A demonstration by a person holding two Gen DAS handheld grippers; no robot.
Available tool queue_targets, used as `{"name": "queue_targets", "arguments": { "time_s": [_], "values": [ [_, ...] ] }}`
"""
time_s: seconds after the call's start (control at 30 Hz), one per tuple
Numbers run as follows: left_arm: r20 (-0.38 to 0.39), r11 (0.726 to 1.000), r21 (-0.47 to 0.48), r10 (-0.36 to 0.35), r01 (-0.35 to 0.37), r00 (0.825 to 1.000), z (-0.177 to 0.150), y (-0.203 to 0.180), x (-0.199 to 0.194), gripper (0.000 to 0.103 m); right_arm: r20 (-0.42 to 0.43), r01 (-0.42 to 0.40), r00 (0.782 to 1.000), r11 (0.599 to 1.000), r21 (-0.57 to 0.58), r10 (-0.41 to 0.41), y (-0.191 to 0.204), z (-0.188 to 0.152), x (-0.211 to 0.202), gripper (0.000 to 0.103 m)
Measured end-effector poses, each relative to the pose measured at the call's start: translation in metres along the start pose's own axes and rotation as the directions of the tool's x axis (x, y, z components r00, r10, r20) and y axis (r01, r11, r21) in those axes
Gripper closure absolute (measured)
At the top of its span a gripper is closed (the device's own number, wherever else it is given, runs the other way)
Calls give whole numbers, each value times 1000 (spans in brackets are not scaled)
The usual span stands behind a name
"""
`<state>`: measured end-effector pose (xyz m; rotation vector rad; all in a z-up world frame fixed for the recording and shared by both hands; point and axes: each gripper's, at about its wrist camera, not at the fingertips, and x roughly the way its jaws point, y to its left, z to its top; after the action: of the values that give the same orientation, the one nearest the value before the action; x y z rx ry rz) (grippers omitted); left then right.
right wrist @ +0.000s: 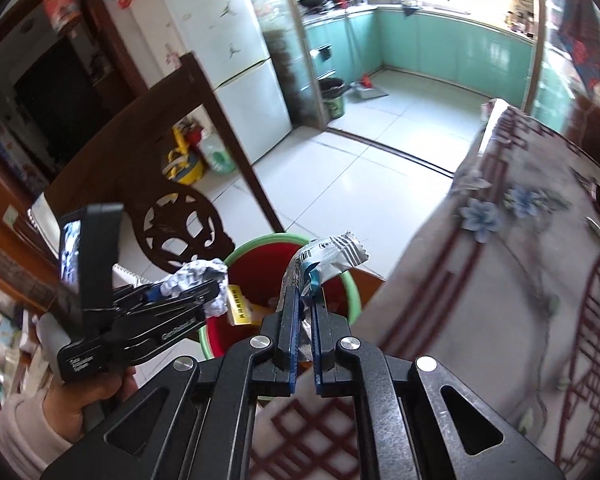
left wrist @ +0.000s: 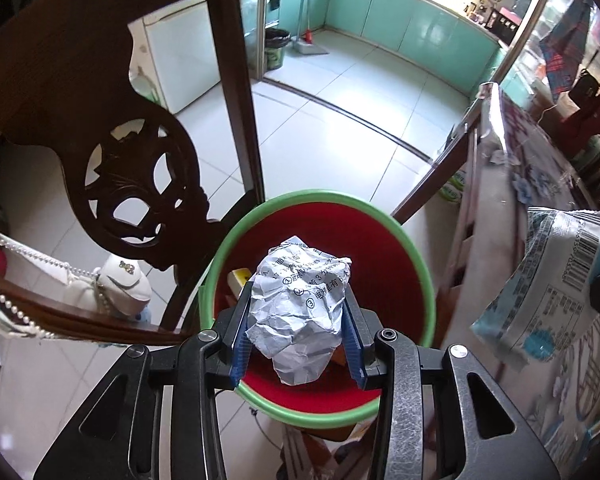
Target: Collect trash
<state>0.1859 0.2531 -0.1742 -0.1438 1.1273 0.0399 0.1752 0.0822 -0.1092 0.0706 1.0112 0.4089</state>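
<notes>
My left gripper (left wrist: 298, 320) has its fingers (left wrist: 239, 336) set fairly wide apart, pressed against both sides of a crumpled ball of printed paper (left wrist: 300, 312) — the blue pads bite into its flanks and the ball bulges out above and below them. I hold it directly over the mouth of the red bin with the green rim (left wrist: 428, 280), clear of the rim and not touching the wall. Down inside the bin a yellow box (left wrist: 236, 280) leans against the left wall.

My right gripper (right wrist: 305, 332) has its fingers (right wrist: 290, 320) drawn narrow, pinching the lower end of a silver-and-blue snack wrapper (right wrist: 332, 256). The wrapper stands up out of the pinch and flops to the right, its crimped end hanging above the bin's near right rim (right wrist: 352, 292). In the left wrist view the same wrapper (left wrist: 548, 280) shows at the right edge, barcode up, beside the bin and well apart from the paper ball.

In the right wrist view my left gripper (right wrist: 216, 292) reaches in from the left over the bin with the paper ball (right wrist: 198, 280) in it. The cloth-covered surface (right wrist: 500, 280) lies just right of the bin, and a carved dark wooden chair (left wrist: 140, 184) stands to its left.
</notes>
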Motion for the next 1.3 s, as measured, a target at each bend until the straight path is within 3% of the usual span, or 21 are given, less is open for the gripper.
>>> {"name": "queue_targets", "arguments": {
  "time_s": [0.23,0.3,0.33,0.37,0.43,0.7,0.77,0.8,0.83,1.13,1.3],
  "values": [
    [-45,999,-21,-28,27,999,5,6,9,65,-40,-22,999,1000,-20,22,7,6,27,99],
    [-43,999,-29,-26,25,999,6,7,10,59,-48,-42,998,999,-19,41,6,6,32,99],
    [-40,999,-35,-25,24,999,7,7,10,50,-51,-45,998,999,-18,44,6,7,33,97],
    [-33,999,-43,-18,17,999,7,8,9,33,-57,-45,997,999,-17,44,6,7,34,90],
    [-5,999,-51,2,-2,1000,8,10,5,19,-60,-44,997,999,-15,43,4,6,34,82],
    [92,999,-18,38,-36,995,2,-3,-34,19,38,-17,999,1000,-13,17,2,-1,-7,57],
    [129,999,-22,33,-30,991,-3,-10,-48,15,80,-4,997,1000,-2,5,-2,-6,-27,43],
    [152,999,-24,29,-26,988,-6,-14,-56,11,108,8,994,1000,6,-8,-7,-10,-42,41],
    [178,1000,-22,23,-19,984,-10,-20,-66,1,122,18,992,1000,8,-19,-9,-12,-50,38],
    [374,998,-3,-55,60,926,-54,-85,-142,0,261,140,953,988,65,-152,-56,-62,-163,24],
    [458,997,14,-75,77,886,-74,-124,-176,0,337,153,924,983,106,-180,-84,-88,-216,19]
  ]
}}
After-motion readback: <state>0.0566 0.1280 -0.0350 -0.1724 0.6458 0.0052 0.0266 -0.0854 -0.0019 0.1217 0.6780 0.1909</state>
